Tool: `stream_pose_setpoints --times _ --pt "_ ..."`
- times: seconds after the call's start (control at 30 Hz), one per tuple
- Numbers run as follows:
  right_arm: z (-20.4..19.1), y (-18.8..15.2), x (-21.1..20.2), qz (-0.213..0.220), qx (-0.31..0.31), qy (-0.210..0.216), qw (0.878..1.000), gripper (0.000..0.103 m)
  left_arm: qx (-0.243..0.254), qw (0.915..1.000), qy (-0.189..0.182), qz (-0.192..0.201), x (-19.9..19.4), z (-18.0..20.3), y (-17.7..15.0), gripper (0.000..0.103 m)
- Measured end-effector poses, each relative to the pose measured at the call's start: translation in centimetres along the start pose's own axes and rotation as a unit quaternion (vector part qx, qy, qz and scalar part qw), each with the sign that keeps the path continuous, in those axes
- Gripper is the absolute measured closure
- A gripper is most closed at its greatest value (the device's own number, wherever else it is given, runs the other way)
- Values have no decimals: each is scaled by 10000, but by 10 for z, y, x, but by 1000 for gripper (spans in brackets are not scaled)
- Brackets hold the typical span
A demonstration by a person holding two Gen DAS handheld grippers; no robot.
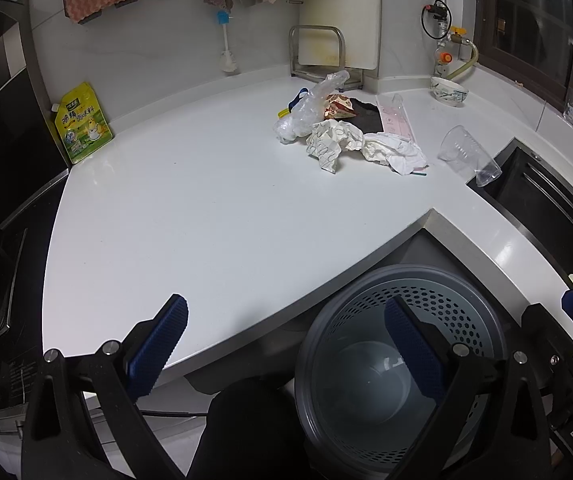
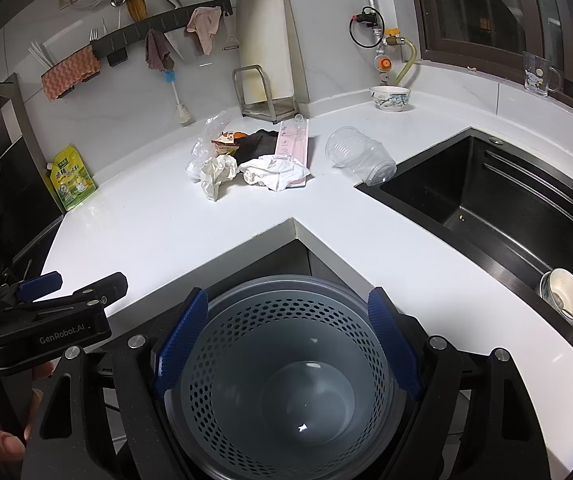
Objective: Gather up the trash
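A heap of trash lies at the back of the white counter: a clear plastic bag, crumpled patterned paper, white crumpled paper, a printed carton, black scrap and a pink packet. A clear plastic cup lies on its side near the sink. A grey perforated bin stands on the floor in the counter's inner corner. My left gripper is open over the counter edge and bin. My right gripper is open above the bin, nothing between its fingers. The same heap and cup show in the right wrist view.
A black sink with dishes is at the right. A yellow-green pouch leans at the left by a black stove. A patterned bowl, a cutting board in a rack and hanging cloths line the back wall.
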State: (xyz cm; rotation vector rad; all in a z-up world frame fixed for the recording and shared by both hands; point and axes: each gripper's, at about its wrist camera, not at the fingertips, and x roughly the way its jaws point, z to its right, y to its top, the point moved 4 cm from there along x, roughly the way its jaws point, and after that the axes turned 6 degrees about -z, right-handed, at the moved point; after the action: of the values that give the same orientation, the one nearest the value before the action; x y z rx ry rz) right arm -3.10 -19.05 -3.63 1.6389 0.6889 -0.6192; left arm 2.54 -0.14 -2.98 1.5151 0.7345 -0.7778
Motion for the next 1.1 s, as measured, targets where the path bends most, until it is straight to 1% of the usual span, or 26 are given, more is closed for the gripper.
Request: stream_pose_setpoints --times 1.1 --pt "-4 1 -2 7 18 5 10000 24 8 10000 -7 21 1 -2 -2 6"
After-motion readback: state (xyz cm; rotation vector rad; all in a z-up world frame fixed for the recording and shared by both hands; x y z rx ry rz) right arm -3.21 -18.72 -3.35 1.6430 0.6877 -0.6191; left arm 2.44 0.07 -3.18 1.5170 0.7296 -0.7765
